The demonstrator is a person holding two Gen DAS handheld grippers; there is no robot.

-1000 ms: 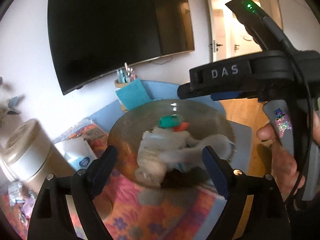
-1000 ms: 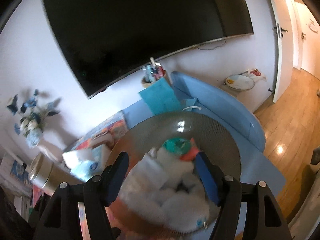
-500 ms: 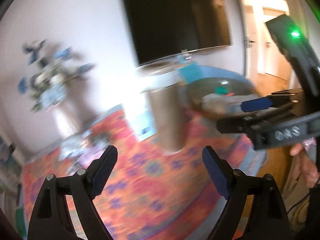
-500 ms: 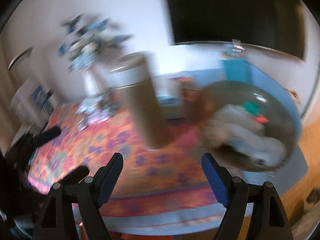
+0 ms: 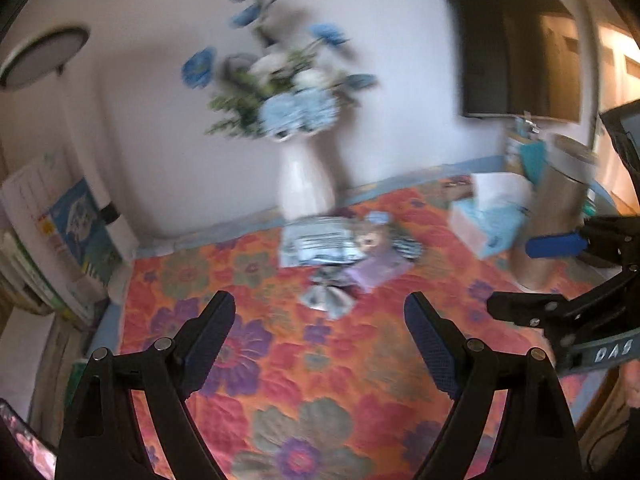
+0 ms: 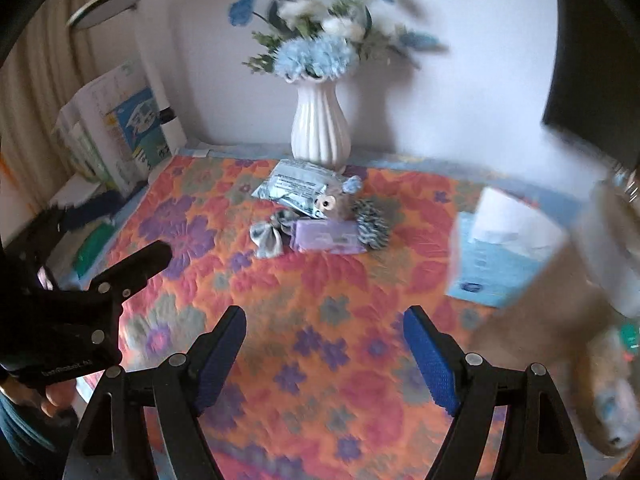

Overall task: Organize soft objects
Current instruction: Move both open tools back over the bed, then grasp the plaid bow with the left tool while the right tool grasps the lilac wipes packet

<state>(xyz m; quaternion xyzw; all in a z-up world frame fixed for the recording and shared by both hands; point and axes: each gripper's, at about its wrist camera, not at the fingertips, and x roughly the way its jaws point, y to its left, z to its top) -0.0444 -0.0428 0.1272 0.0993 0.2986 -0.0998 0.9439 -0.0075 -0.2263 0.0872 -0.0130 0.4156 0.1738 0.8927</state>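
A cluster of soft items lies on the flowered cloth [image 6: 320, 288] before a white vase: a small plush toy [image 6: 338, 200], a purple packet [image 6: 326, 236], a silvery bow [image 6: 267, 236], a striped scrunchie [image 6: 372, 224] and a grey-blue pouch [image 6: 298, 186]. The cluster also shows in the left wrist view [image 5: 344, 240]. My right gripper [image 6: 324, 354] is open and empty, well short of the cluster. My left gripper [image 5: 320, 340] is open and empty, also short of it. The bowl of soft things shows blurred at the far right [image 6: 612, 384].
A white vase of blue flowers [image 6: 320, 124] stands behind the cluster. A tissue box [image 6: 508, 248] and a tall canister [image 5: 556, 216] stand to the right. Books and boxes [image 6: 116, 124] lean at the left wall. A dark TV [image 5: 516, 44] hangs at the right.
Both grippers have swung left, away from the bowl, and now face the vase and the cluster of small soft items. Both stay open and empty.
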